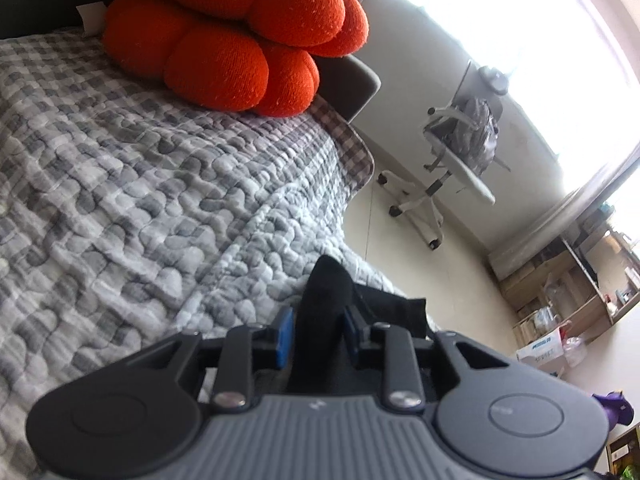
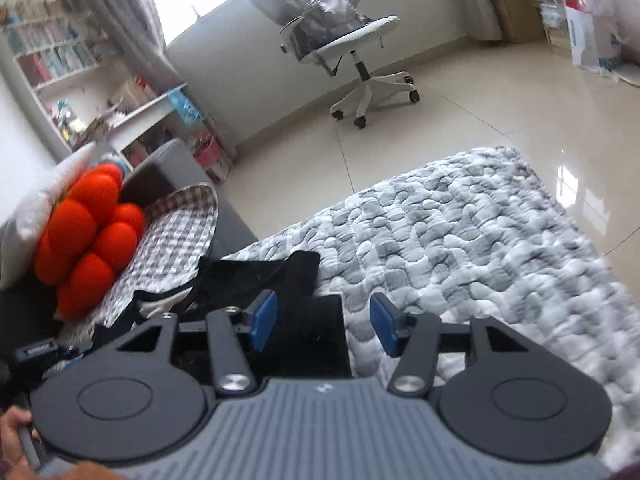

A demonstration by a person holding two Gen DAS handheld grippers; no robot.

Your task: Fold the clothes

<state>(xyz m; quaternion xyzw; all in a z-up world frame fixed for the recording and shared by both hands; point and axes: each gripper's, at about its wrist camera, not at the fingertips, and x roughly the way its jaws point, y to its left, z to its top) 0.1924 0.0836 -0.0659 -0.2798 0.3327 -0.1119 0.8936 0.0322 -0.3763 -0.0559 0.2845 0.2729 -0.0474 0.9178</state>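
A black garment [image 1: 326, 292] is bunched up between the blue pads [image 1: 285, 332] of my left gripper [image 1: 318, 330], which is shut on it; more of the cloth trails off to the right over the quilt's edge. In the right wrist view the black garment [image 2: 260, 272] lies flat on the bed, with a pale inner lining showing at its left. My right gripper [image 2: 324, 322] hovers over its near part, jaws wide apart and open, pads [image 2: 264, 322] touching nothing.
A grey and white checked quilt [image 1: 140, 180] [image 2: 460, 240] covers the bed. An orange lobed cushion [image 1: 240, 40] [image 2: 88, 232] sits at its head. Beyond the bed are tiled floor, a white office chair [image 2: 340, 40] and shelves [image 2: 60, 60]. A hand [image 2: 12, 420] shows at lower left.
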